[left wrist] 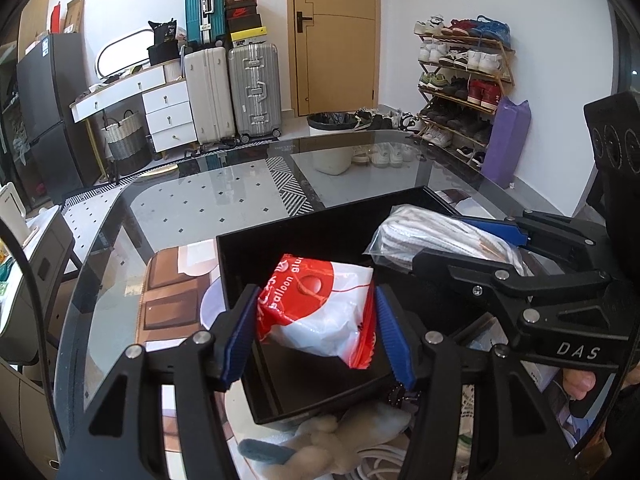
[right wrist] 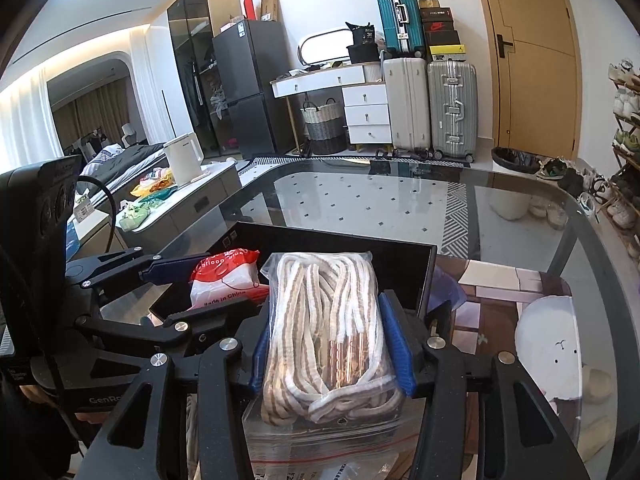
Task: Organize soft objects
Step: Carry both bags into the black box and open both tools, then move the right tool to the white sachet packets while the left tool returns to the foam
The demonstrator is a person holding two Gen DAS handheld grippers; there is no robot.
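A black tray (left wrist: 304, 236) sits on the glass table. My left gripper (left wrist: 316, 328) is shut on a red-and-white balloon bag (left wrist: 320, 312) and holds it over the tray's left half. My right gripper (right wrist: 332, 344) is shut on a clear bag of striped rope (right wrist: 328, 320) over the tray's right side (right wrist: 424, 276). The rope bag also shows in the left wrist view (left wrist: 432, 236), with the right gripper (left wrist: 480, 248) around it. The balloon bag shows in the right wrist view (right wrist: 224, 276).
A beige plush toy (left wrist: 328, 444) and white cord lie below the tray's near edge. A white plush (right wrist: 548, 352) lies on the table at right. More clear bags (right wrist: 320, 460) lie under the right gripper. Glass table edge (right wrist: 600, 240) curves at right.
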